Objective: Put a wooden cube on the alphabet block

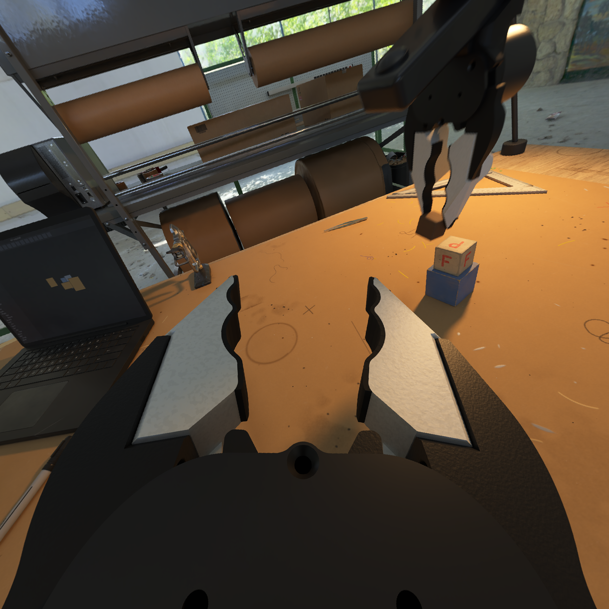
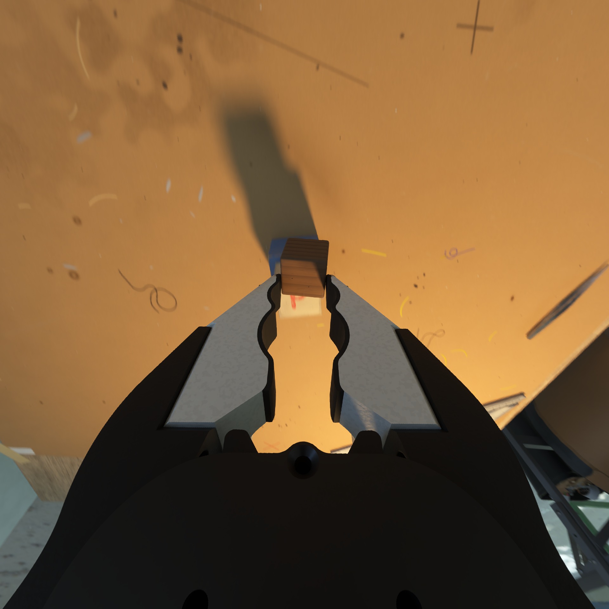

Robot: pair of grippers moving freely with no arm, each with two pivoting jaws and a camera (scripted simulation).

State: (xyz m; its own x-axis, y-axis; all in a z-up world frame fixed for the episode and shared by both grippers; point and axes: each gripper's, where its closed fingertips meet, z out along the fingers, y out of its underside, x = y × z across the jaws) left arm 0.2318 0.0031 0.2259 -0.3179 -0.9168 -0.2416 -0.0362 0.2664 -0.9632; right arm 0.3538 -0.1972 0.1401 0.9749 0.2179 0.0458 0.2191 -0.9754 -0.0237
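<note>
A pale alphabet block (image 1: 455, 255) with red letters stands on a blue cube (image 1: 450, 285) on the orange table (image 1: 329, 379), right of centre. My right gripper (image 1: 436, 219) hangs above and a little left of the stack, shut on a brown wooden cube (image 1: 430, 226). In the right wrist view the wooden cube (image 2: 304, 267) sits between my right gripper's (image 2: 303, 280) tips, with the alphabet block (image 2: 301, 305) and the blue cube (image 2: 275, 253) showing below it. My left gripper (image 1: 303, 280) is open and empty, low over the table.
An open black laptop (image 1: 66, 313) stands at the left. A white pen (image 1: 23, 504) lies near the front left edge. Brown paper rolls (image 1: 273, 211) and a metal rack (image 1: 99, 184) line the far edge. A metal set square (image 1: 507, 188) and a thin blade (image 1: 346, 224) lie behind the stack.
</note>
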